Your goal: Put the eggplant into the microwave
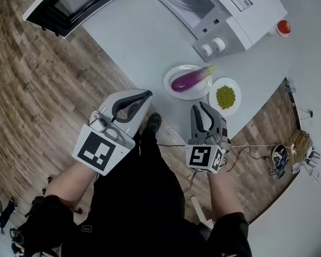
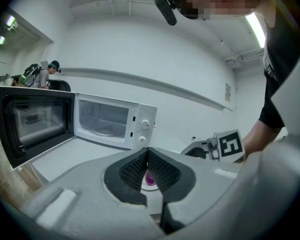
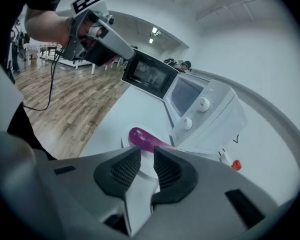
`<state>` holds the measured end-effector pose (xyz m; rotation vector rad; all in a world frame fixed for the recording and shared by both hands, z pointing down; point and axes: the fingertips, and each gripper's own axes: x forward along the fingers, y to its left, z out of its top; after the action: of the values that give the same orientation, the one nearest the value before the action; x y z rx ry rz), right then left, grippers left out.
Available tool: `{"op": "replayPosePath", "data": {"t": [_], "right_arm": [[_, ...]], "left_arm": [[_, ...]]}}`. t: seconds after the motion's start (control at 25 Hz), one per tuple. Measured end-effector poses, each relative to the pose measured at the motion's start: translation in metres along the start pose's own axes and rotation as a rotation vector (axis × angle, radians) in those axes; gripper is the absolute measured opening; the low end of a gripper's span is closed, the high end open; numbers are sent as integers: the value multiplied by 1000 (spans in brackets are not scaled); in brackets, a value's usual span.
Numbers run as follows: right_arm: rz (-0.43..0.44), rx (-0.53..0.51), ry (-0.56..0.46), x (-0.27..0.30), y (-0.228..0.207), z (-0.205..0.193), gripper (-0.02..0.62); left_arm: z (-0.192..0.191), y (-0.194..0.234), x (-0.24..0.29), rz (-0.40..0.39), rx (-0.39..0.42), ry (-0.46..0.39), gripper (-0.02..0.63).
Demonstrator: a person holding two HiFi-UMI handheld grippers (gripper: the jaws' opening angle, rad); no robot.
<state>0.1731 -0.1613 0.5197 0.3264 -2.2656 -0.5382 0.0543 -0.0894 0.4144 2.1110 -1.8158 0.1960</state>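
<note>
The eggplant [image 1: 190, 79] lies on a white plate [image 1: 174, 71] on the table [image 1: 134, 42], in front of the microwave [image 1: 241, 15], its green stem end turned toward the two control knobs. Just beside it sits a second plate [image 1: 236, 107] with a heap of green peas [image 1: 225, 97]. The microwave's door [image 1: 75, 1] hangs wide open, so the cavity stands exposed. A small red object [image 1: 283, 27] rests on the table by the microwave's far side. Both grippers hover off the near edge of the table, over the wooden floor [image 1: 37, 79], apart from the eggplant. The left gripper [image 1: 145, 100] has its jaw tips pressed together on nothing. The right gripper [image 1: 200, 110] has its jaws spread, with nothing between them.
</note>
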Motion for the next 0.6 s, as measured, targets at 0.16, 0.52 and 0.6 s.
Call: {"op": "replayPosePath", "data": {"t": [0.16,0.52,0.6], "right_arm": [[25,-97,19,16,16,-12,89],[69,-243,52,46,36,-28,120],[67,-264,54,48,38,-29,121]], "left_arm": [[-17,2,7,-6,0,11,8],[-40,17,14,7,-19,28,8],[-43,18,13,8,-21,34,8]]}}
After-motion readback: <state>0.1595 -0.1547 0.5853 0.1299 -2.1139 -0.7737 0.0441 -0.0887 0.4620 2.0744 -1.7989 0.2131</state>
